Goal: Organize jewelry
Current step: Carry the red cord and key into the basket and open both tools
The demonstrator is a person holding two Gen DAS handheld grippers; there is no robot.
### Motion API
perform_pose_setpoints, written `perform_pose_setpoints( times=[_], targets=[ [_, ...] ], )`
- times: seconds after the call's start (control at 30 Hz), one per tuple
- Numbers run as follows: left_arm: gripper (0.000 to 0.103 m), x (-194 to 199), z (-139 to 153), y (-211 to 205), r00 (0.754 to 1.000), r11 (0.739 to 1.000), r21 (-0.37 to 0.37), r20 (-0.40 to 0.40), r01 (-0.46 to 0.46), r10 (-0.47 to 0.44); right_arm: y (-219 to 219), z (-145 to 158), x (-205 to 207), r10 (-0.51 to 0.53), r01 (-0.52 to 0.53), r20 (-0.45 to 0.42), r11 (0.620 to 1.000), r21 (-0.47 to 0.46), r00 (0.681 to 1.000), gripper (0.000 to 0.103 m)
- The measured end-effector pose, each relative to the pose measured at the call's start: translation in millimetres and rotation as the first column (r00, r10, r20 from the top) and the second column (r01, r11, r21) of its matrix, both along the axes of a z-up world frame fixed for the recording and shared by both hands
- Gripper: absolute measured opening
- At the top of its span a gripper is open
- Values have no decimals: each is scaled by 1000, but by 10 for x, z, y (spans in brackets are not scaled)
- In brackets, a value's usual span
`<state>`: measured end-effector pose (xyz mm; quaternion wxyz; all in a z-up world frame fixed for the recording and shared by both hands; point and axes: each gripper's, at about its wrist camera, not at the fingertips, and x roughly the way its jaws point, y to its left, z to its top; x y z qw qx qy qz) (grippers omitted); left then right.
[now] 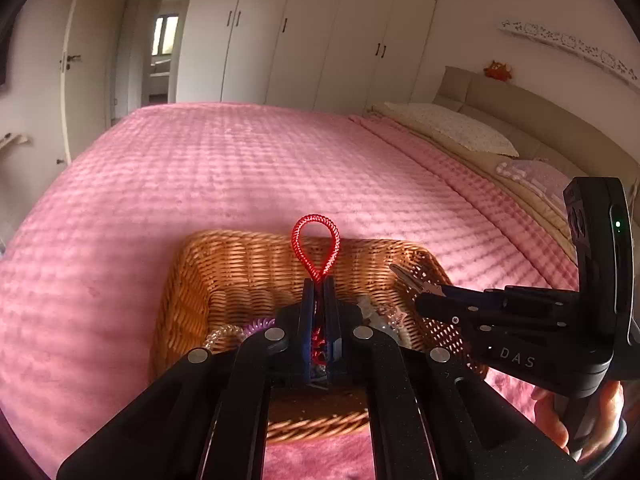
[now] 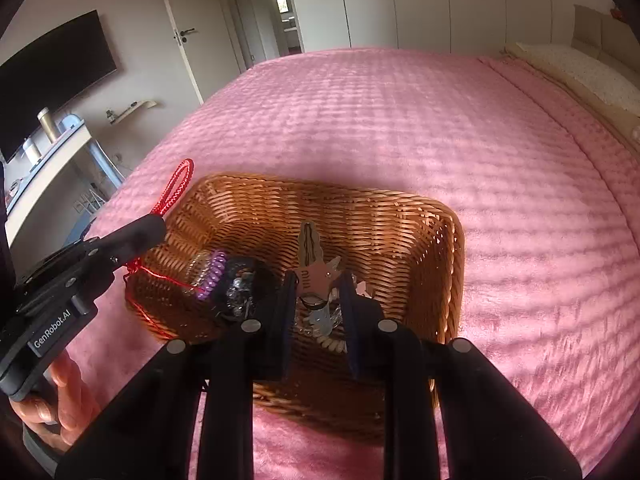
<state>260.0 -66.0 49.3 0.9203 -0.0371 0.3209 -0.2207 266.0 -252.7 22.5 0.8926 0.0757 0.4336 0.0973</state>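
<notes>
While left tongs (image 1: 319, 280) pinch red braided cord loop (image 1: 316, 246), right tongs (image 2: 320, 280) clamp key (image 2: 310, 256) above basket (image 2: 400, 216).

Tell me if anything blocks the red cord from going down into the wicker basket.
Nothing visible does. The left gripper pinches the red cord above the wicker basket, whose top is open; the right gripper holds keys beside that path.
</notes>
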Motion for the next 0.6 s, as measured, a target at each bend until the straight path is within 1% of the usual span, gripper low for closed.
perform_pose_setpoints(
  times=[0.17,0.23,0.3,0.37,0.4,0.43,0.47,0.6],
  targets=[
    [2,246,-318,-10,997,1000,17,-70,-13,14,-30,-258,260,-26,29,-87,999,27,996,19],
    [2,297,-401,7,996,1000,18,-92,-15,17,-18,-283,279,-29,31,-85,999,12,996,19],
    [3,304,-429,1,996,1000,26,-93,-15,17,-5,-264,261,-38,37,-68,999,-5,997,20],
    [4,305,-423,6,995,1000,17,-99,-2,4,-42,-249,266,-36,38,-70,999,24,997,21],
    [8,295,-405,20,995,1000,9,-99,-3,4,-54,-232,249,-35,38,-68,999,37,997,21],
    [17,289,-393,32,995,1000,3,-97,-3,3,-73,-224,266,-42,44,-66,999,32,997,21],
    [23,242,-360,46,996,1000,-2,-88,-5,4,-79,-204,235,-43,45,-62,999,30,997,21],
    [26,67,-210,130,998,1000,-17,-66,-2,1,-116,-96,81,-38,41,-42,998,51,998,21]
  ],
)
